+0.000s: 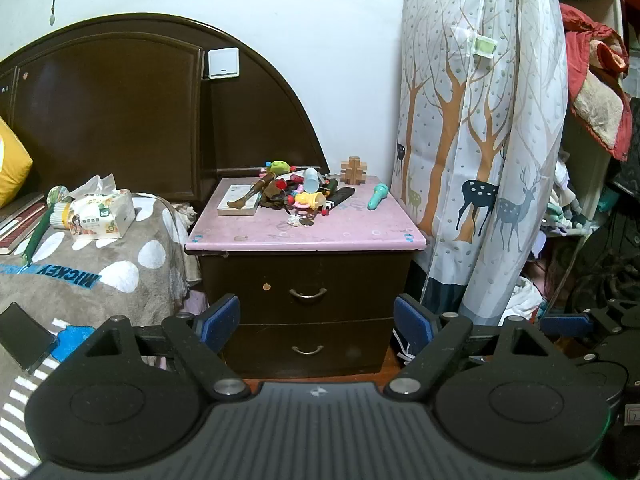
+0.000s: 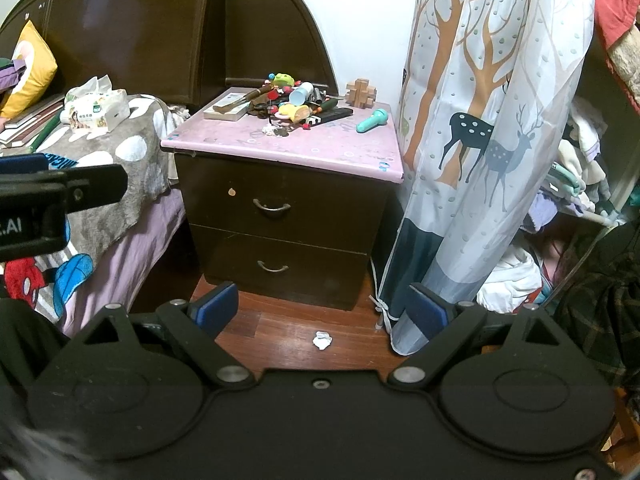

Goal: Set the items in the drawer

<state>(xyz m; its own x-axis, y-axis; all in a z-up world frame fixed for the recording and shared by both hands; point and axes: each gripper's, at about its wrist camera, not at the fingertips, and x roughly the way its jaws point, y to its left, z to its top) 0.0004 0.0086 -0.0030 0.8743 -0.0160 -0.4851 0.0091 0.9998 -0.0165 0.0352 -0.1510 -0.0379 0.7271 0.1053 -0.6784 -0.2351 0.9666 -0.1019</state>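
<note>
Bedroom corner, dark nightstand (image 1: 304,280) with pink top between bed (image 1: 92,264) and deer-print curtain (image 1: 480,160).

Left gripper (image 1: 316,320): jaws spread wide, nothing between the blue pads; aimed at the nightstand front, well apart from it.

Right gripper (image 2: 322,308): jaws spread wide, empty, above wood floor (image 2: 280,328); white scrap (image 2: 322,339) on the floor between the pads' line of sight.

Upper drawer (image 1: 308,286): closed, curved metal handle (image 1: 308,294) at centre. Lower drawer (image 1: 308,344): closed, like handle.

Toy pile (image 1: 296,194): on the top, 12 o'clock of the drawers; mixed small toys, pale cup tilted among them. Box (image 1: 238,200) at the pile's 9 o'clock, touching it. Teal toy (image 1: 378,196) at 3 o'clock, apart. Wooden puzzle (image 1: 354,168) at 1 o'clock, near the wall.

Tissue pack (image 1: 100,216): on the bed, 9 o'clock of the nightstand.
</note>
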